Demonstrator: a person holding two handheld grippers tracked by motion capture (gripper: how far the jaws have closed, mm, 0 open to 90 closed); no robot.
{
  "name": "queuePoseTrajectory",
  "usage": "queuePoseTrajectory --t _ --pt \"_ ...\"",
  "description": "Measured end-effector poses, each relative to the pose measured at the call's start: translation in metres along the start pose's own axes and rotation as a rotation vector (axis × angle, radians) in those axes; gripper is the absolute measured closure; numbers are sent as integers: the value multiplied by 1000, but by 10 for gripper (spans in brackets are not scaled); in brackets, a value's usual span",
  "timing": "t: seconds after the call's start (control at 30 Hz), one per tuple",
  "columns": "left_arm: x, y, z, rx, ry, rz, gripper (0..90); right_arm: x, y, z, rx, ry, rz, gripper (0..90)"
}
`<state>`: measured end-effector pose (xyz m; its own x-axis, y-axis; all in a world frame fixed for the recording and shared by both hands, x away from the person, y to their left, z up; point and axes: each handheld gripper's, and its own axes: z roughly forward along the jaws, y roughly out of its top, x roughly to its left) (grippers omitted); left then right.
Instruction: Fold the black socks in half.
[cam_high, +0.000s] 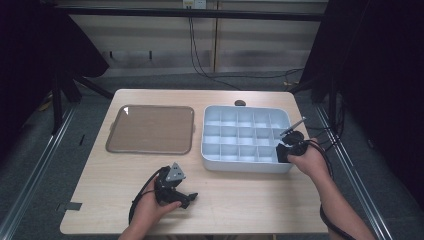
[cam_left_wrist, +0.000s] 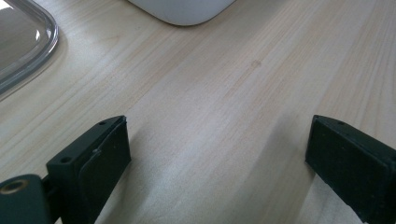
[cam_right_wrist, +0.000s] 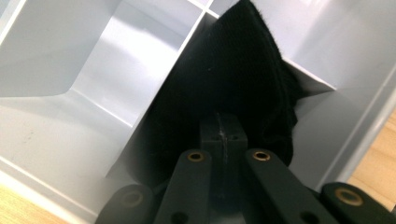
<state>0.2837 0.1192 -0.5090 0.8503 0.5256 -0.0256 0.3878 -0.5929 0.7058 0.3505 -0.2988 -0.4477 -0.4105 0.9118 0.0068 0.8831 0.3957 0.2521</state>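
In the high view, we see the right gripper (cam_high: 286, 151) at the 3 o'clock end of the white divided tray (cam_high: 212, 150), over its near-right compartment, with a black cloth (cam_high: 282, 153) at its tip. The left gripper (cam_high: 186, 199) rests on the table (cam_high: 250, 200) at 6 o'clock, below the clear lid (cam_high: 150, 129).

In the left gripper view, we see its jaws spread wide apart over bare wood, gripping nothing.

In the right gripper view, we see the jaws pressed together, pinching the black cloth (cam_right_wrist: 233, 84), which hangs against a divider inside the tray (cam_right_wrist: 56, 56).
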Motion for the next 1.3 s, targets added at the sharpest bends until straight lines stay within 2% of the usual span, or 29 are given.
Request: queuePoseTrajectory --t 0.7,1.0,1.3 --pt "0 0 0 0 0 0 60 0 0 -6 0 0 -2 900" --pt "0 0 0 -1 0 0 59 -1 0 -14 -24 -2 1 900" --pt "0 0 0 -6 2 -7 59 -1 1 -24 -53 18 5 900"
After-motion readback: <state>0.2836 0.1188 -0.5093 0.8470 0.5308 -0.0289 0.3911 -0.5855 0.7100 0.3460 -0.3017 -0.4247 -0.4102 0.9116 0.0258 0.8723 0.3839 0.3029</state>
